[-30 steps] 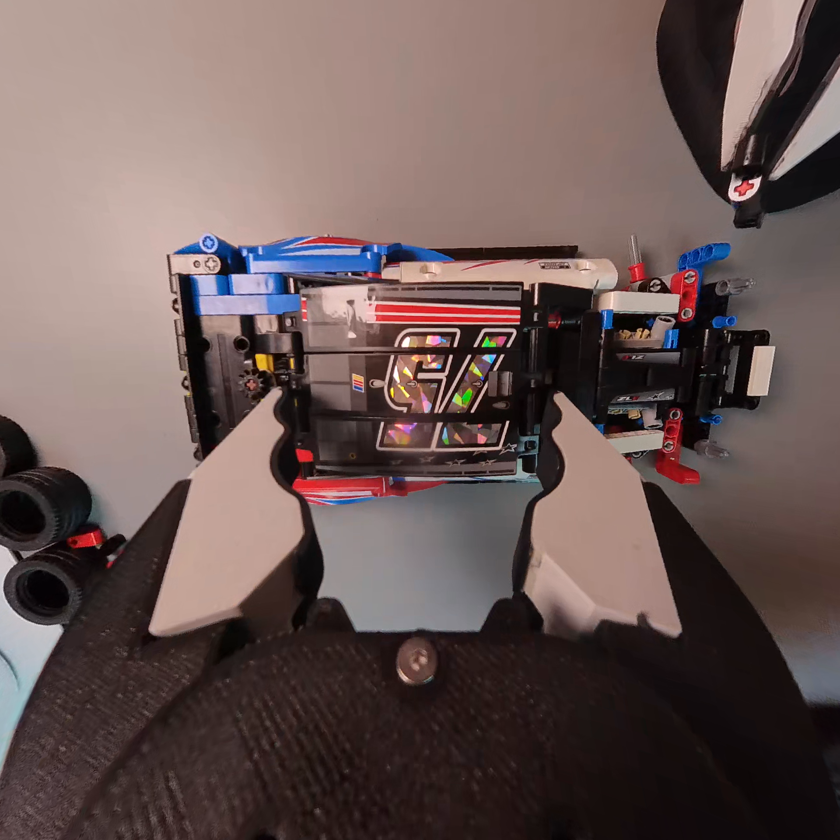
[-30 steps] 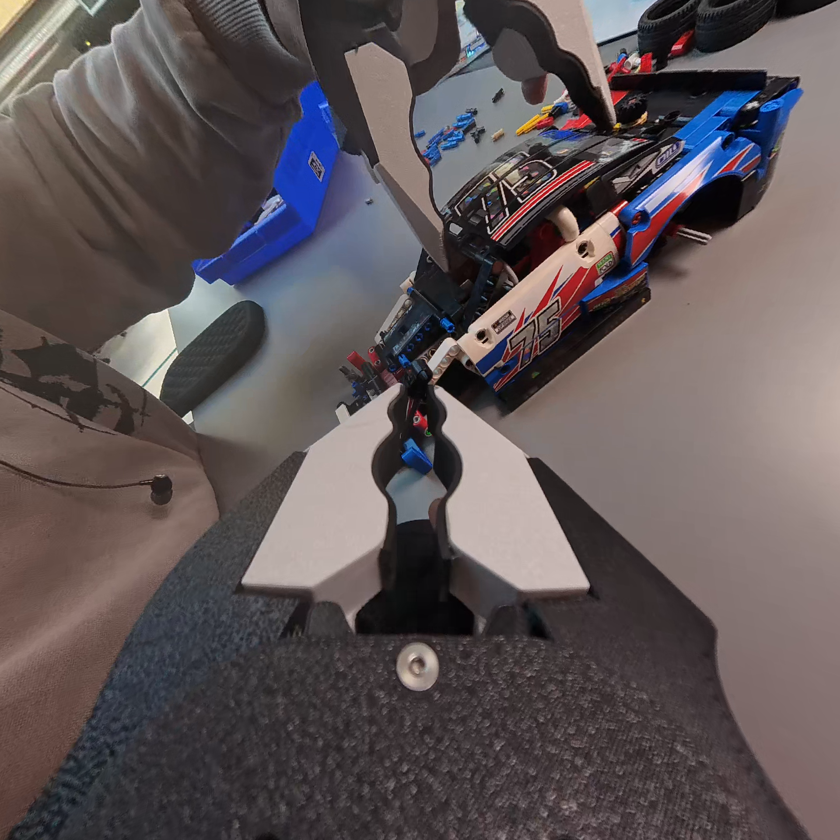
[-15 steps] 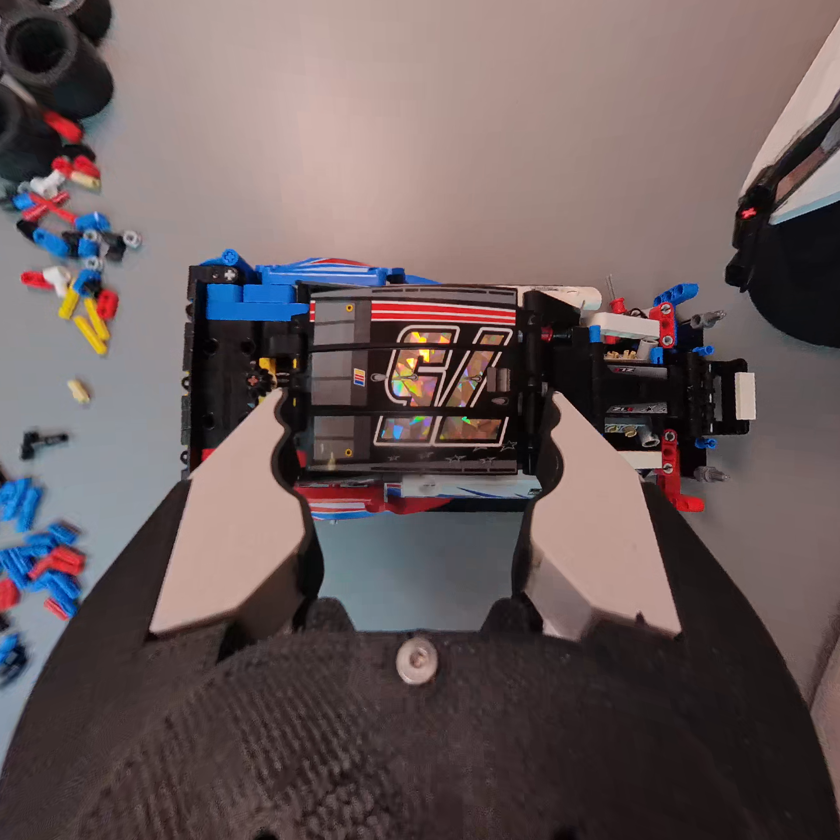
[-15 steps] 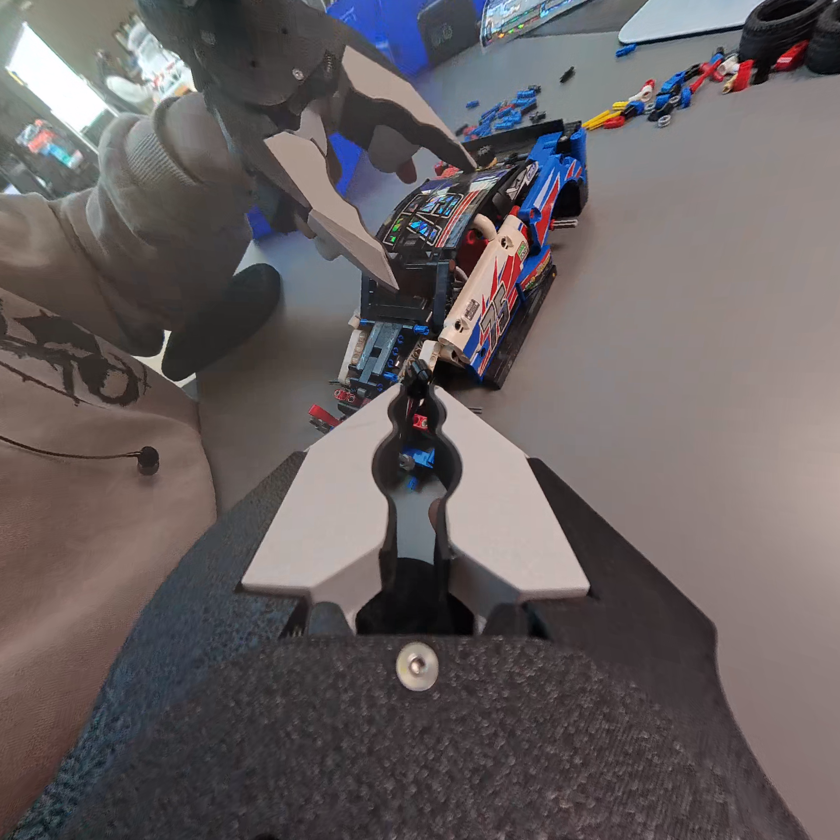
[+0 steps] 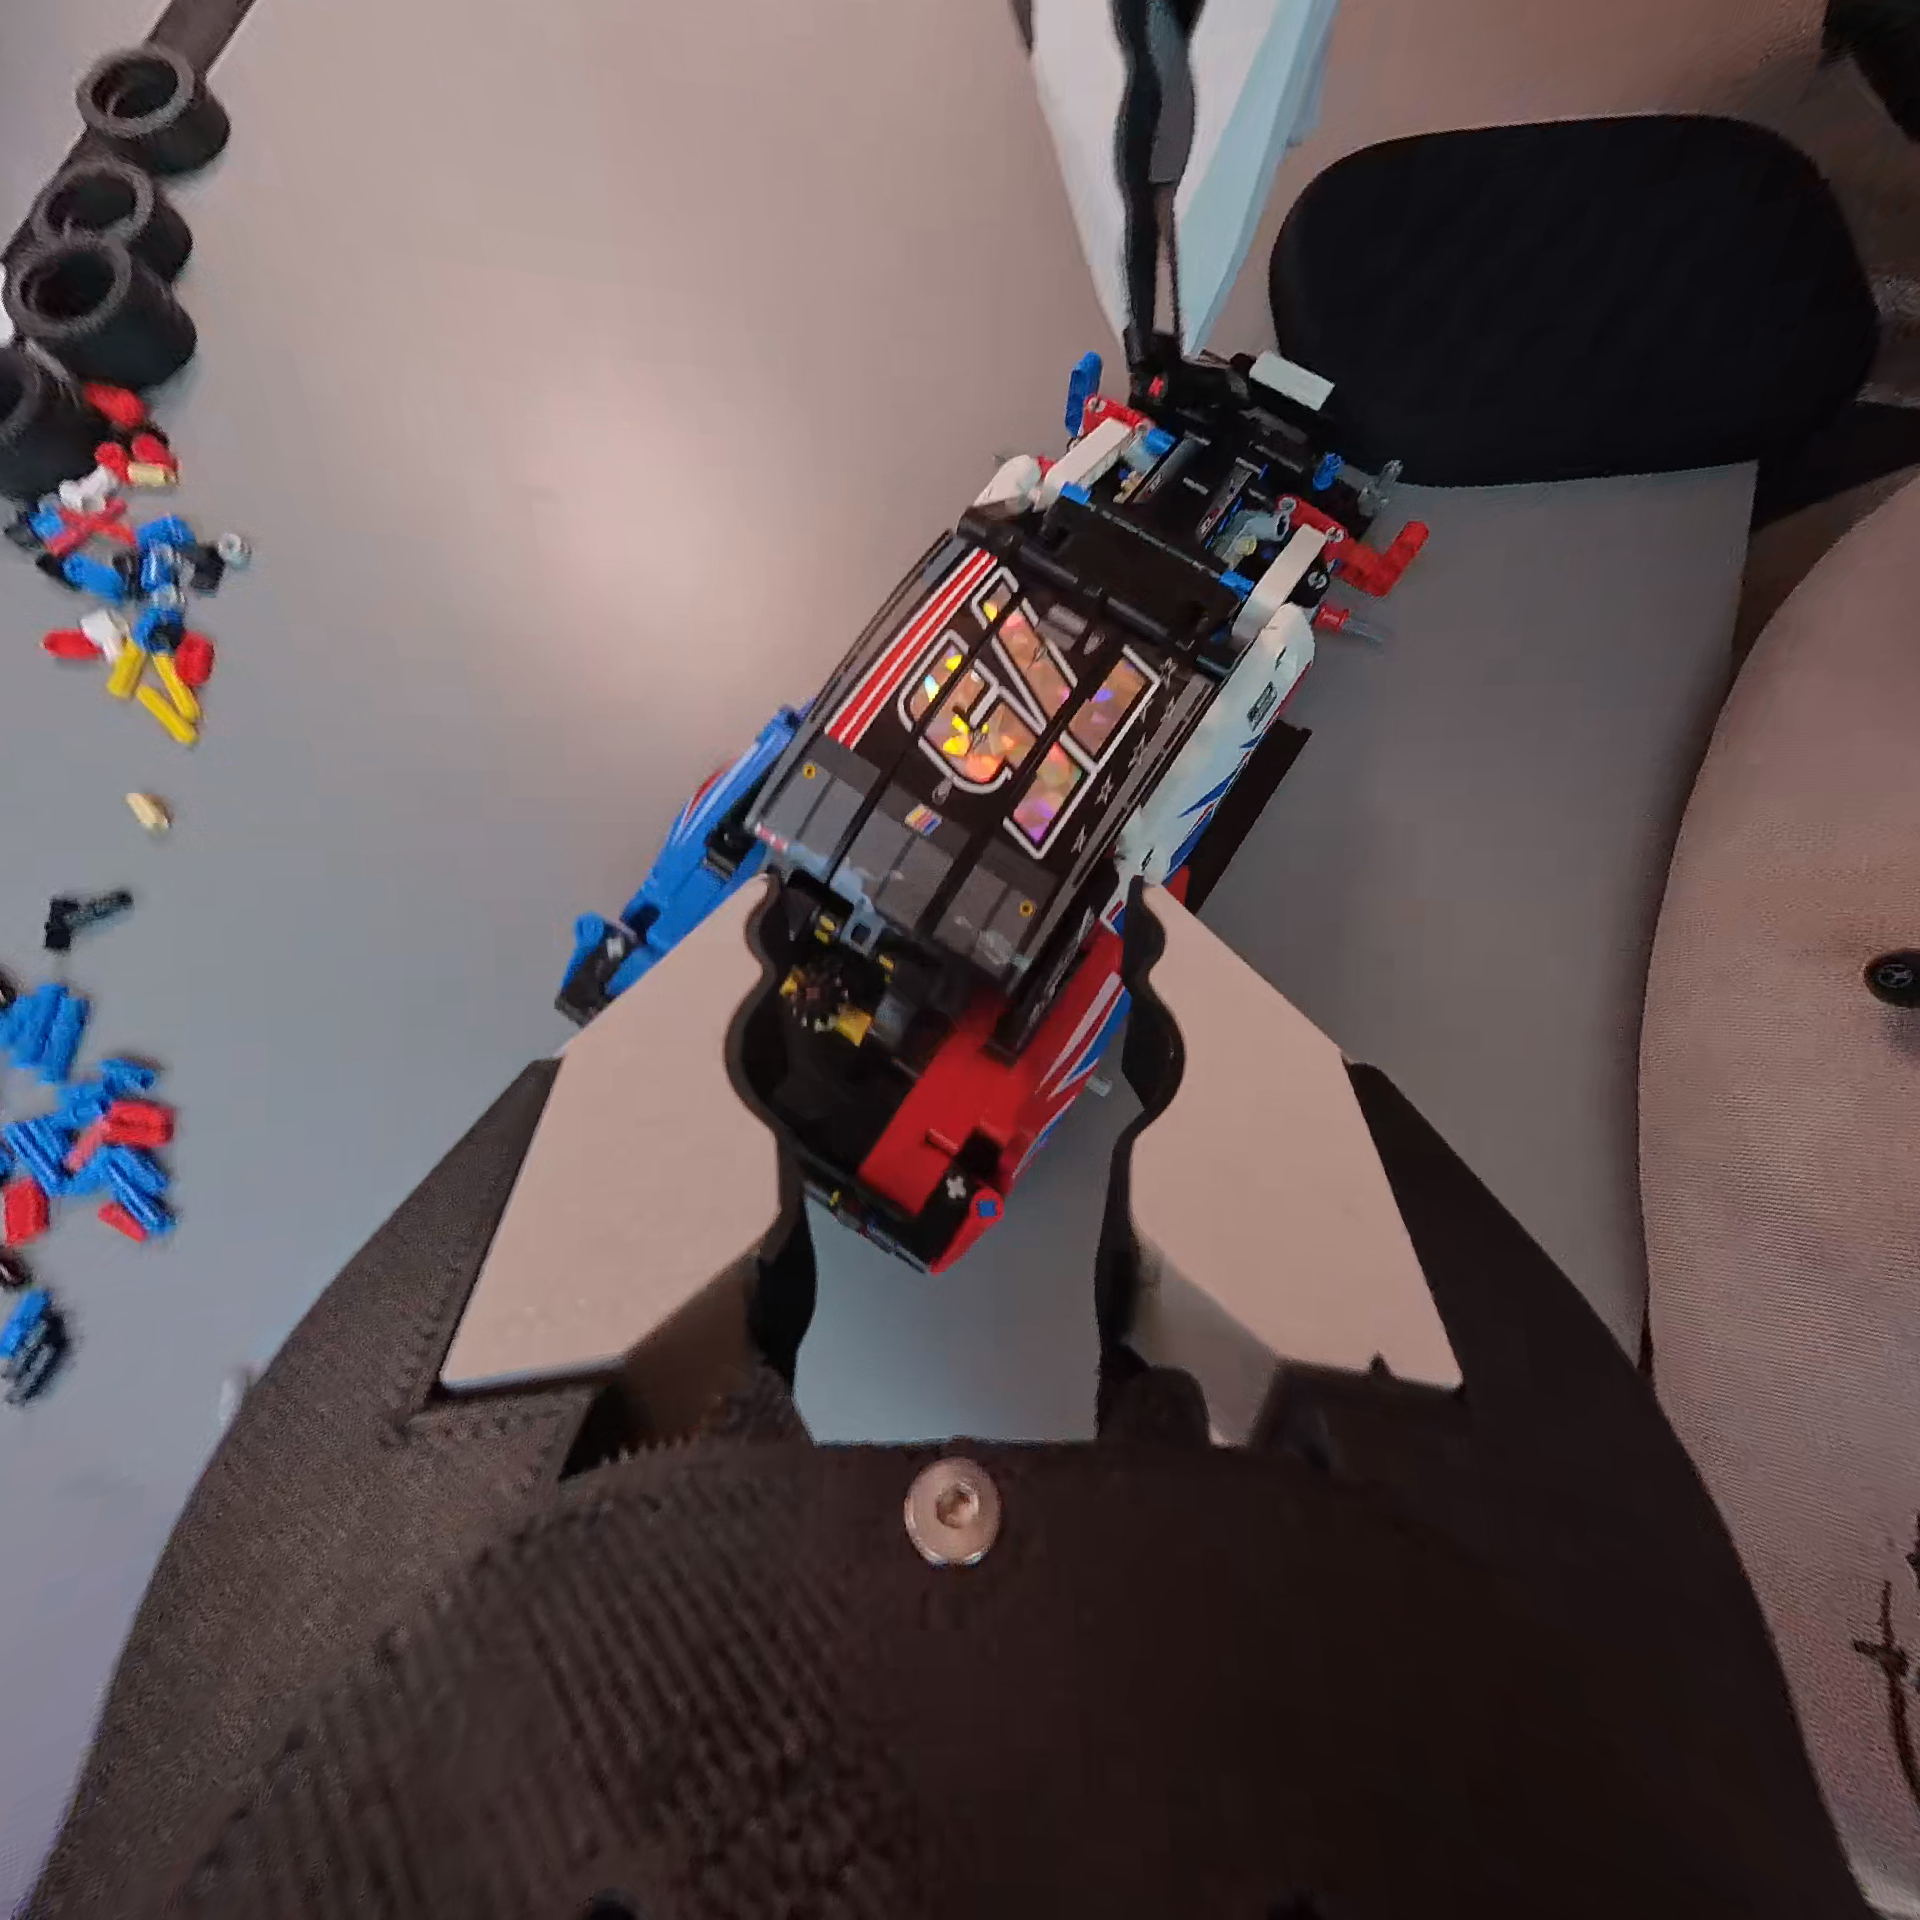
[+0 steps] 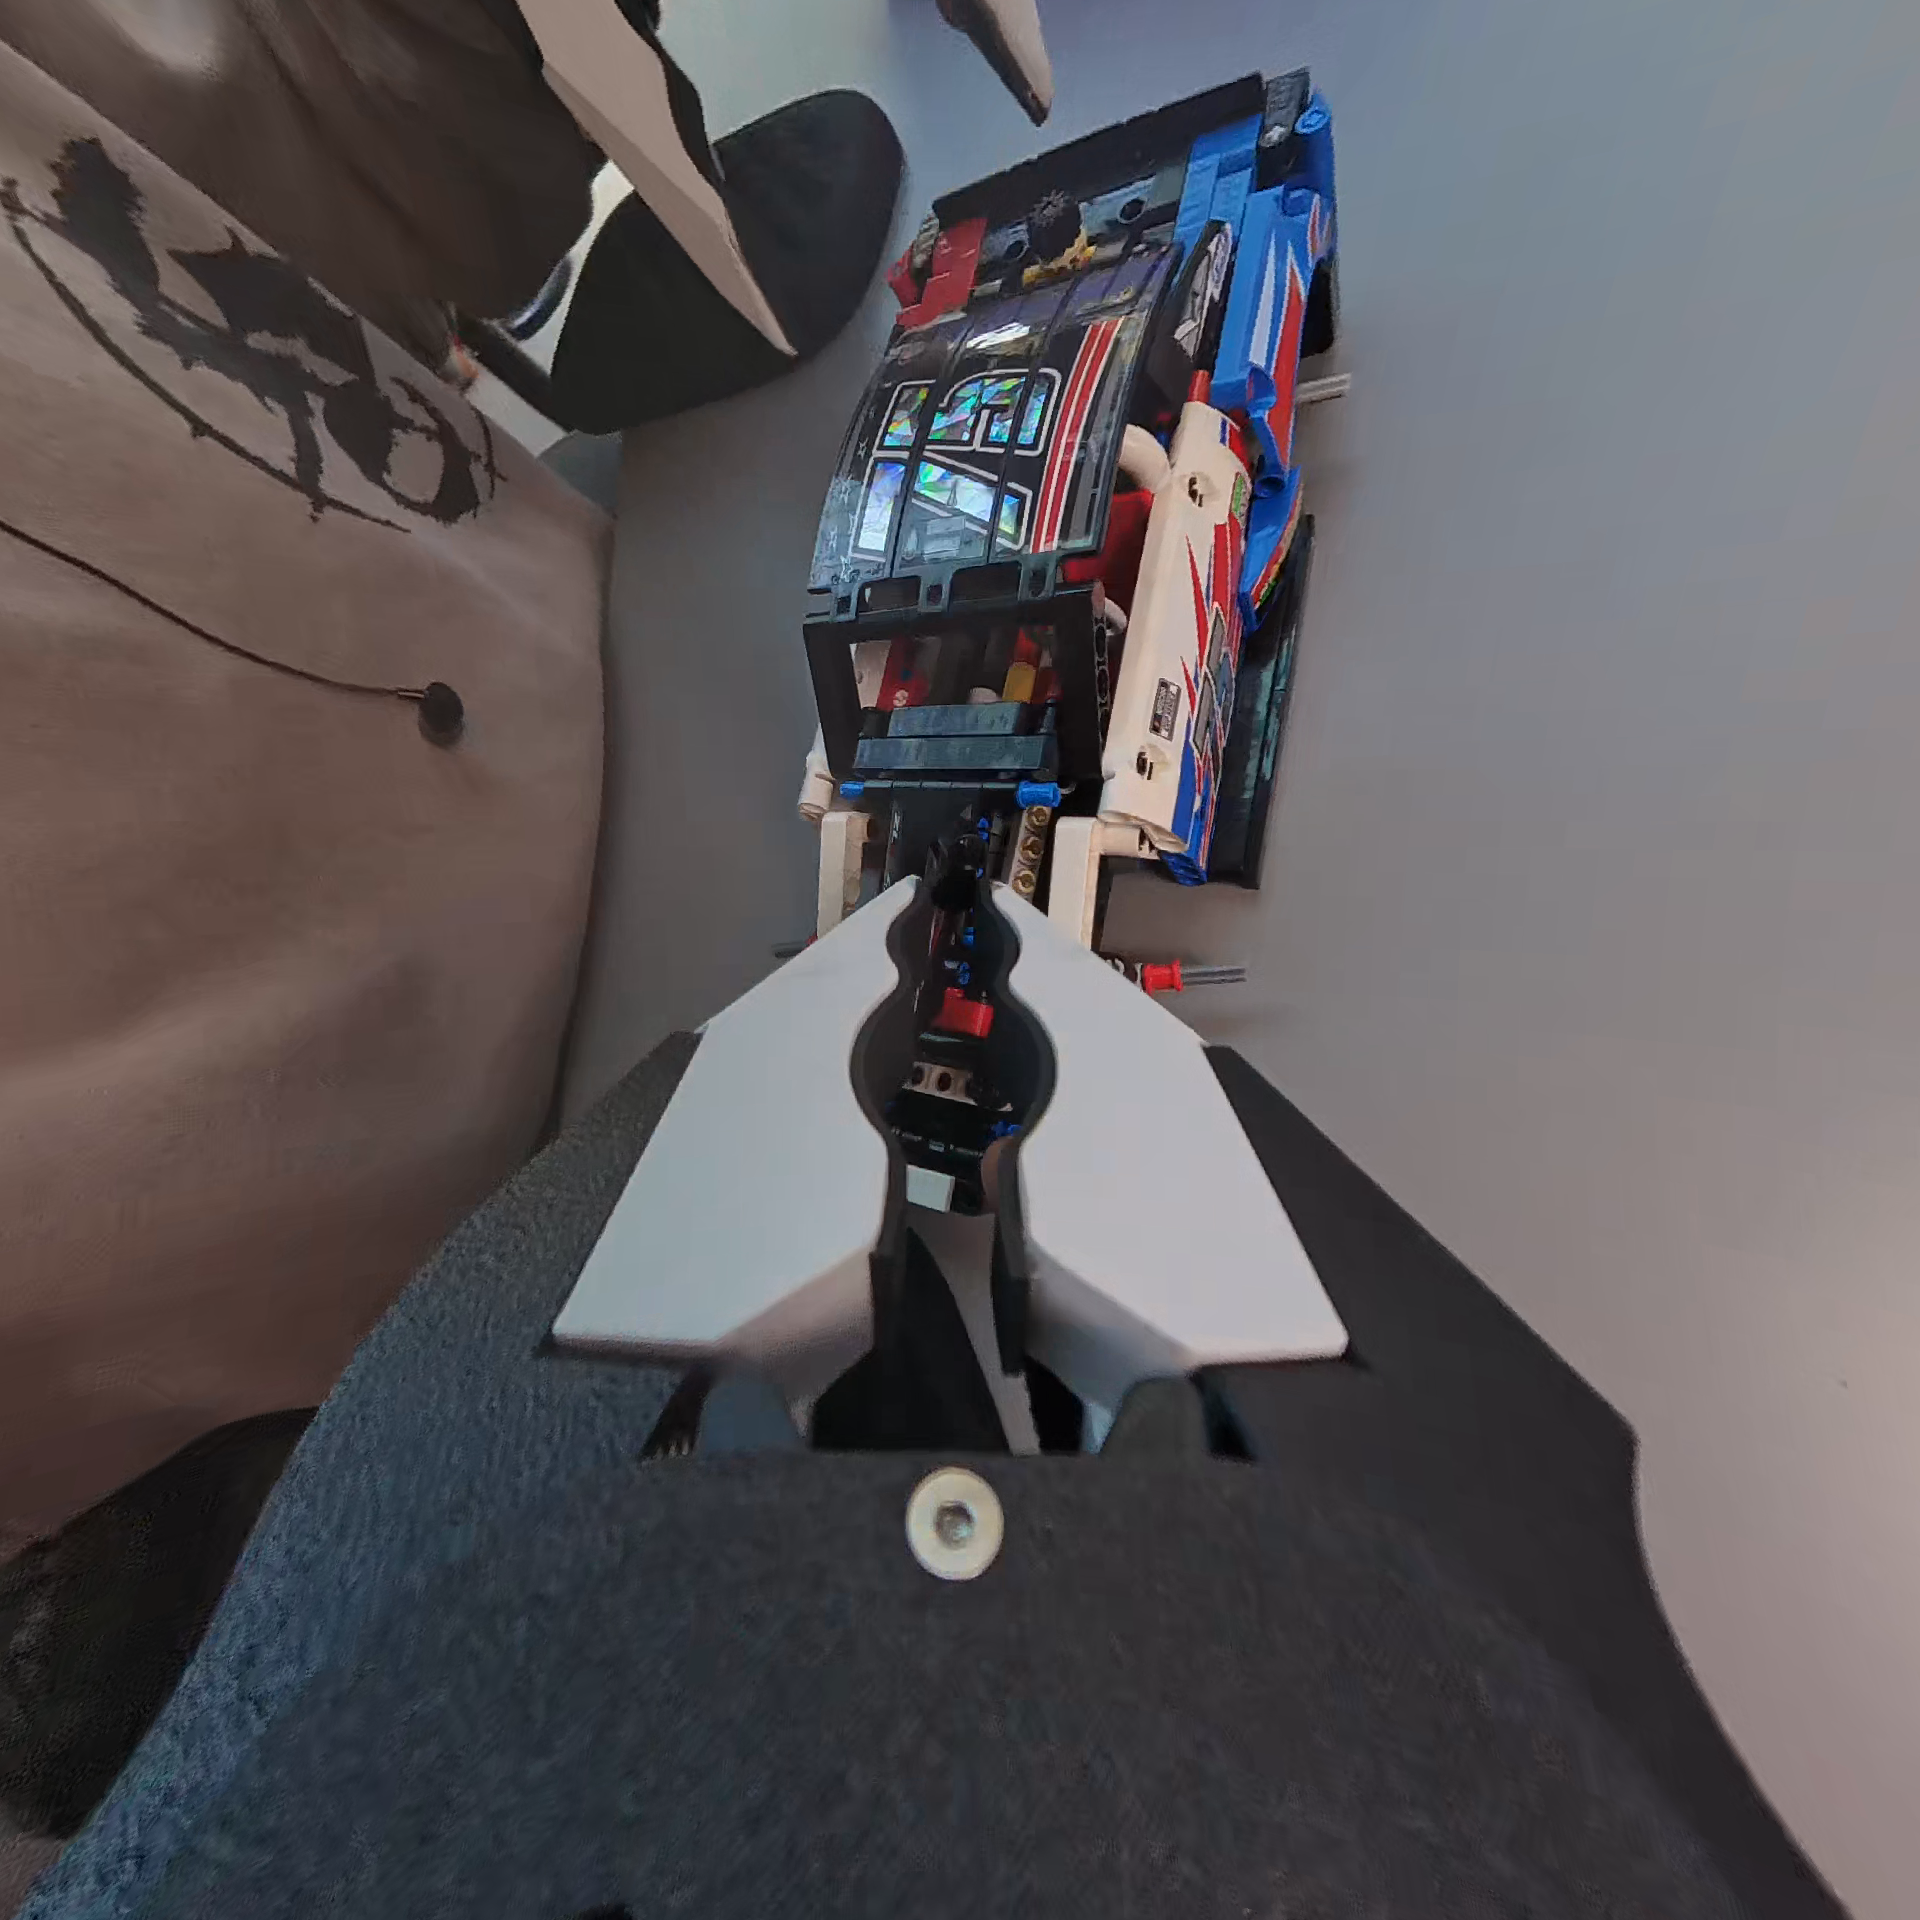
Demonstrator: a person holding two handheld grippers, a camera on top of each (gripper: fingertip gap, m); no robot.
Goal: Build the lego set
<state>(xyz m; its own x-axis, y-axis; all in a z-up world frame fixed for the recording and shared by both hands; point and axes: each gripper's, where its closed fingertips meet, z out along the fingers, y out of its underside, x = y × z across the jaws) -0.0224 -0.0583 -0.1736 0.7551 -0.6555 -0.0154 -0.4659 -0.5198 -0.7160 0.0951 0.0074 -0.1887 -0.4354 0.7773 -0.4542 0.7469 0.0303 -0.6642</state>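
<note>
- toy car point(image 5: 997, 790) lies on grey table point(image 5: 499, 436), mid-frame in left wrist view, nose toward 1 o'clock, tail toward 7 o'clock
- left gripper point(image 5: 945, 899) jaws wide apart, over the car's tail, red rear corner between them; cannot tell if fingers touch it
- right gripper point(image 6: 951, 894) jaws narrow, pinching a small black piece point(image 6: 958, 860) at the tips, right over the car's open front end
- in right wrist view car point(image 6: 1060, 499) runs 6 to 12 o'clock, blue-white side at 3 o'clock
- black tyres point(image 5: 94, 291) at 10 o'clock, well apart from car
- loose small bricks point(image 5: 125, 623) red, blue, yellow, scattered at 9 o'clock
- person's beige top point(image 6: 260, 727) at 9 o'clock in right wrist view
</note>
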